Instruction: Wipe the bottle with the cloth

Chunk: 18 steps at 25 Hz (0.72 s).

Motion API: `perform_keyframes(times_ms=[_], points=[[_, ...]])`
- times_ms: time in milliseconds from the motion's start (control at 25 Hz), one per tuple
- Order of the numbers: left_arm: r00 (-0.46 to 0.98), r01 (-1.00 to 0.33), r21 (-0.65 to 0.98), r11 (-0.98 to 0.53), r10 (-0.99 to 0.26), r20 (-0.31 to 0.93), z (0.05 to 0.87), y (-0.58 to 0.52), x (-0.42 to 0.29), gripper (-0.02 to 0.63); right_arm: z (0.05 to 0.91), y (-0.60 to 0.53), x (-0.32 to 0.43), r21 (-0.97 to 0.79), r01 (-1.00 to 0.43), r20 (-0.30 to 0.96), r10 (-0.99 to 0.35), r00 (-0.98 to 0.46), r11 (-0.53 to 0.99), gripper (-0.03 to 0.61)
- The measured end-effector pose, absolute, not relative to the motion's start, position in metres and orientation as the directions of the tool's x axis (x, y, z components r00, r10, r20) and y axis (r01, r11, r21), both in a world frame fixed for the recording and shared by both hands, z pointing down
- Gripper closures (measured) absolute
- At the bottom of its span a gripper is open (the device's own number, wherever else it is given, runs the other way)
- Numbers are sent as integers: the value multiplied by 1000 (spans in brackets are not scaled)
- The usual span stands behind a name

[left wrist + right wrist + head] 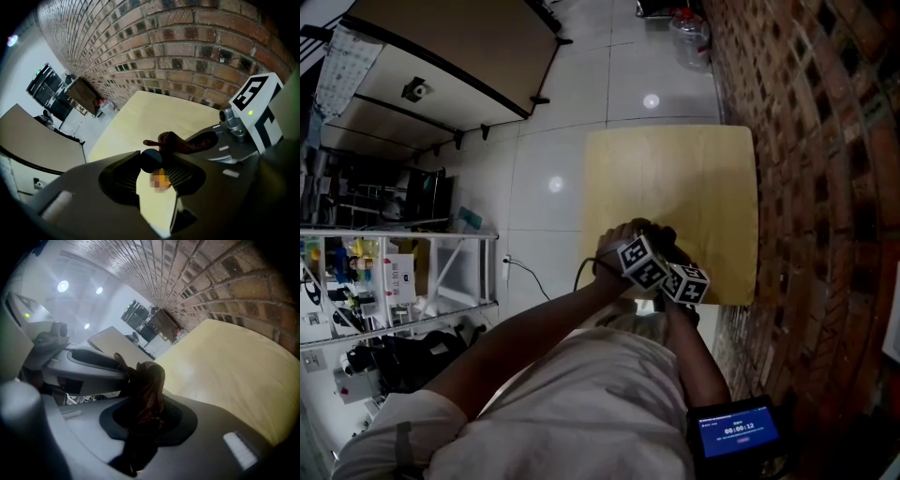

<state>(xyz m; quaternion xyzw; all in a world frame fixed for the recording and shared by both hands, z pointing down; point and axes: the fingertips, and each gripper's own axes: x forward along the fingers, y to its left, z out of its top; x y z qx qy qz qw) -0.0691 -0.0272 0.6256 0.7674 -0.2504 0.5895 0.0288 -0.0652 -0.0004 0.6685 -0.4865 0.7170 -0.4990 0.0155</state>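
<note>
There were two grippers, the left gripper (pixel 154 168) and the right gripper (pixel 147 411), and each carried one marker cube, making two cubes (pixel 642 262) in all. One bottle (pixel 151 159) with a dark cap was present, and one dark reddish-brown cloth (pixel 147 390). One light wooden table (pixel 675 178) stood against one brick wall (pixel 825 187). One larger tabletop (pixel 441 56) lay farther off. There was one shelving rack (pixel 394 281), one clear jar (pixel 689 33) on the floor, and one small blue screen (pixel 734 431). Two light reflections (pixel 651 100) showed on the floor tiles. One person was in view, with two forearms.
</note>
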Motion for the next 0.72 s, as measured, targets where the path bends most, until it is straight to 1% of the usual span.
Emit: perform_keyframes(times_ms=[240, 440, 600, 720], points=[[175, -415, -258, -872, -355, 918, 628, -28, -73, 439, 698, 3, -65, -694, -719, 557, -662, -502, -39, 499], [174, -409, -256, -876, -351, 920, 627, -28, -71, 439, 721, -3, -61, -697, -709, 606, -618, -500, -109, 500], [178, -409, -256, -876, -351, 919, 627, -29, -73, 439, 746, -3, -63, -689, -709, 653, -551, -520, -147, 500], [177, -402, -258, -879, -351, 920, 627, -27, -73, 439, 772, 3, -65, -661, -730, 708, -466, -530, -174, 500]])
